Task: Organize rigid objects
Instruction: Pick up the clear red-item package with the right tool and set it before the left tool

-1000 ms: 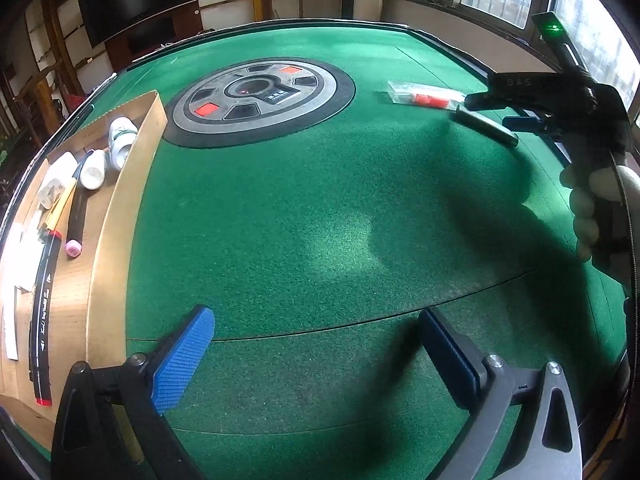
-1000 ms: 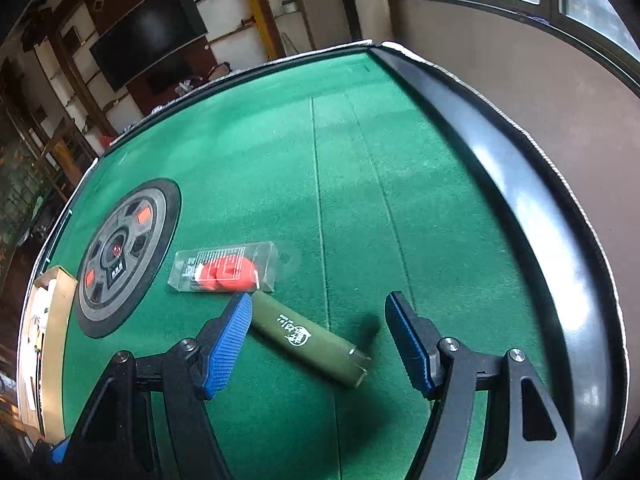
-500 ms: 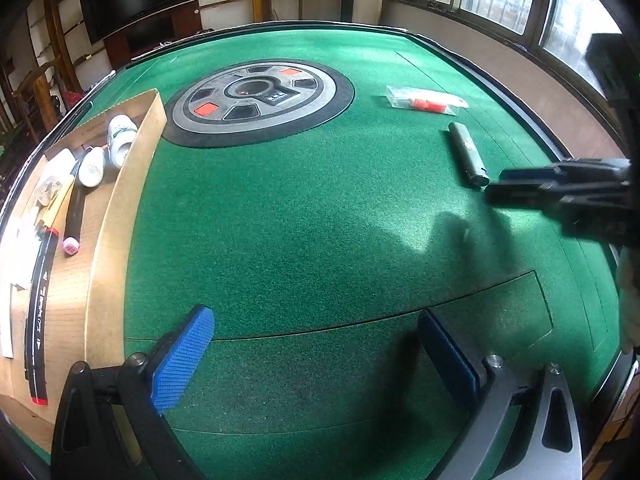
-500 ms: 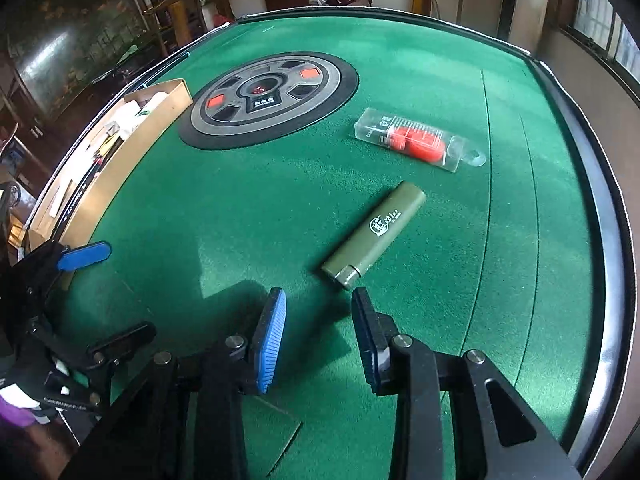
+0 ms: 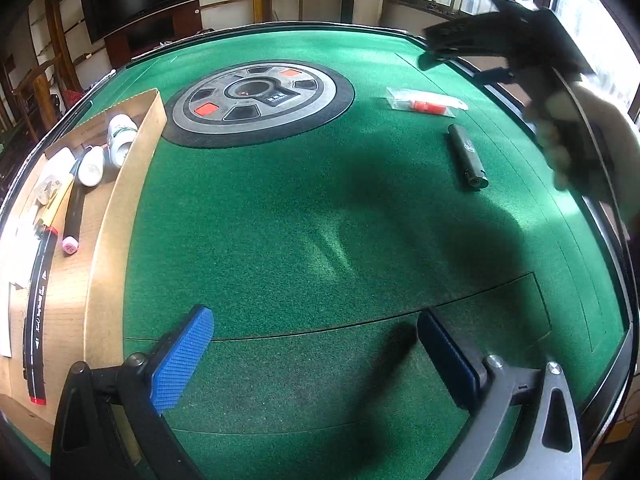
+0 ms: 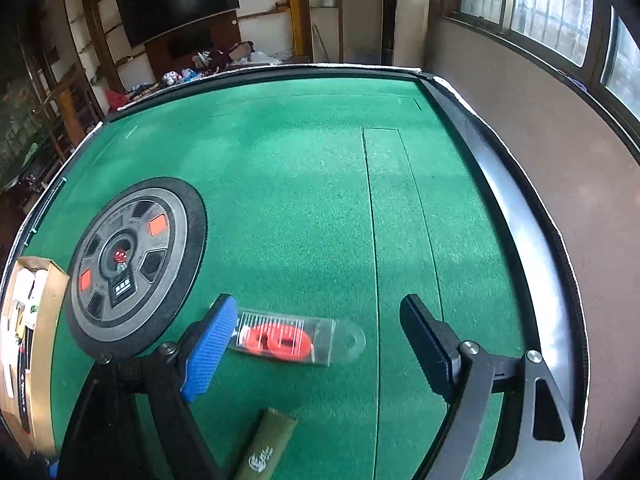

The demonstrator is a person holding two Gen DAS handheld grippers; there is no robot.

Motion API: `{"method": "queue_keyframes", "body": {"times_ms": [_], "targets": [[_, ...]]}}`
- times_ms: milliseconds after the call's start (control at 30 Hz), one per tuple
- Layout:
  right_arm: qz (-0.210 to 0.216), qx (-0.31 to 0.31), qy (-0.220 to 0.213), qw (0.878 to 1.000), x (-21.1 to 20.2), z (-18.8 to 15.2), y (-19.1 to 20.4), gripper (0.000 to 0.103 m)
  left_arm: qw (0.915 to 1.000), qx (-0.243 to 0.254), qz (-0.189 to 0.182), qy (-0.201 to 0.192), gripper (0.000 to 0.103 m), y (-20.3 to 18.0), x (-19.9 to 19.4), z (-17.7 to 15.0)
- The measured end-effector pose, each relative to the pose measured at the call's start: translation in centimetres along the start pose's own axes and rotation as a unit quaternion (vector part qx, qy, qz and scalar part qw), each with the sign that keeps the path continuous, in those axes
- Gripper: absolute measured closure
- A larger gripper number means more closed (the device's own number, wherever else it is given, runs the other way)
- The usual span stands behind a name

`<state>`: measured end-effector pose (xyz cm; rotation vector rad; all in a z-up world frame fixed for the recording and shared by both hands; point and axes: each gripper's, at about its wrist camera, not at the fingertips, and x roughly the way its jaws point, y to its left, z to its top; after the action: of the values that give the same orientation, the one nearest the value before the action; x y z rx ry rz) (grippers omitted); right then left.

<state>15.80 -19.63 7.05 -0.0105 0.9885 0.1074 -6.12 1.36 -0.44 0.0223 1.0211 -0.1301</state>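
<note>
A clear plastic pack with red pieces inside point(image 6: 288, 338) lies on the green felt table; it also shows far right in the left wrist view point(image 5: 426, 103). An olive-green lighter point(image 5: 467, 156) lies just nearer than it, and its end shows at the bottom of the right wrist view point(image 6: 266, 446). My right gripper point(image 6: 320, 348) is open and empty, held above the pack, which shows between its fingers. My left gripper point(image 5: 316, 354) is open and empty over bare felt near the front edge. The right gripper's body point(image 5: 512, 44) shows raised at upper right in the left wrist view.
A cardboard box point(image 5: 120, 208) at the table's left edge holds white bottles, pens and other small items. A round grey and black dial with red buttons point(image 5: 260, 100) sits in the table's centre. A black raised rim point(image 6: 516, 232) borders the table on the right.
My right gripper has opened wide and moved from the lighter's near end forward over the clear pack. The left gripper has stayed still. The lighter lies loose on the felt.
</note>
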Motion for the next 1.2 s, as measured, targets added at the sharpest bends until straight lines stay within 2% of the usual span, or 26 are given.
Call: {"method": "queue_keyframes", "body": {"times_ms": [67, 133, 233, 300, 433, 567, 600, 667, 733, 767, 867, 1033, 1067, 1133, 1167, 1200], "targets": [[-0.001, -0.010, 0.008, 1.000, 1.3, 0.7, 1.0, 0.029, 1.0000, 0.000, -0.001, 0.000, 0.001, 0.0, 0.0, 0.0], [0.011, -0.023, 0.030, 0.999, 2.7, 0.7, 1.9, 0.052, 1.0000, -0.002, -0.003, -0.001, 0.001, 0.1, 0.0, 0.0], [0.037, -0.041, 0.066, 0.996, 3.9, -0.5, 3.2, 0.068, 1.0000, -0.005, -0.007, -0.003, 0.001, 0.2, -0.1, 0.0], [0.049, -0.068, 0.070, 0.994, 3.3, -1.6, 4.5, 0.069, 0.9999, -0.006, -0.008, -0.003, 0.001, 0.2, -0.1, 0.0], [0.108, -0.110, 0.094, 0.983, 0.9, -5.0, 7.3, 0.068, 0.9998, -0.010, -0.013, -0.005, 0.001, 0.4, -0.2, 0.0], [0.208, -0.152, 0.139, 0.956, -2.3, -9.1, 9.4, 0.069, 0.9996, -0.015, -0.021, -0.008, 0.001, 0.7, -0.4, -0.1], [0.210, -0.152, 0.123, 0.958, -3.5, -9.5, 9.0, 0.068, 0.9996, -0.017, -0.023, -0.009, 0.001, 0.7, -0.4, -0.1], [0.181, -0.121, 0.075, 0.973, -5.7, -9.3, 6.9, 0.060, 0.9995, -0.017, -0.024, -0.009, 0.001, 0.7, -0.4, -0.1], [0.117, -0.079, 0.021, 0.990, -7.0, -8.8, 4.3, 0.039, 0.9996, -0.016, -0.023, -0.009, 0.001, 0.5, -0.5, -0.2], [0.083, -0.059, 0.004, 0.995, -7.0, -8.4, 3.0, 0.037, 0.9996, -0.017, -0.023, -0.009, 0.001, 0.6, -0.5, -0.2], [0.050, -0.022, 0.015, 0.998, -5.3, -7.4, 1.3, 0.037, 0.9995, -0.018, -0.025, -0.010, 0.001, 0.6, -0.6, -0.2], [0.012, -0.018, 0.039, 0.999, -1.5, -5.8, 2.0, 0.037, 0.9994, -0.019, -0.026, -0.010, 0.001, 0.6, -0.5, -0.1], [0.008, -0.023, 0.048, 0.999, -0.7, -5.6, 2.4, 0.037, 0.9994, -0.019, -0.026, -0.010, 0.001, 0.6, -0.5, -0.2], [0.010, -0.024, 0.062, 0.998, 0.1, -5.7, 2.7, 0.065, 0.9993, -0.021, -0.028, -0.011, 0.001, 0.6, -0.6, -0.2], [0.007, -0.029, 0.058, 0.998, -0.1, -5.8, 3.6, 0.066, 0.9993, -0.022, -0.028, -0.012, 0.001, 0.7, -0.6, -0.1], [0.021, -0.031, 0.064, 0.997, -0.1, -6.1, 4.4, 0.073, 0.9993, -0.022, -0.028, -0.012, 0.001, 0.6, -0.6, -0.2]]}}
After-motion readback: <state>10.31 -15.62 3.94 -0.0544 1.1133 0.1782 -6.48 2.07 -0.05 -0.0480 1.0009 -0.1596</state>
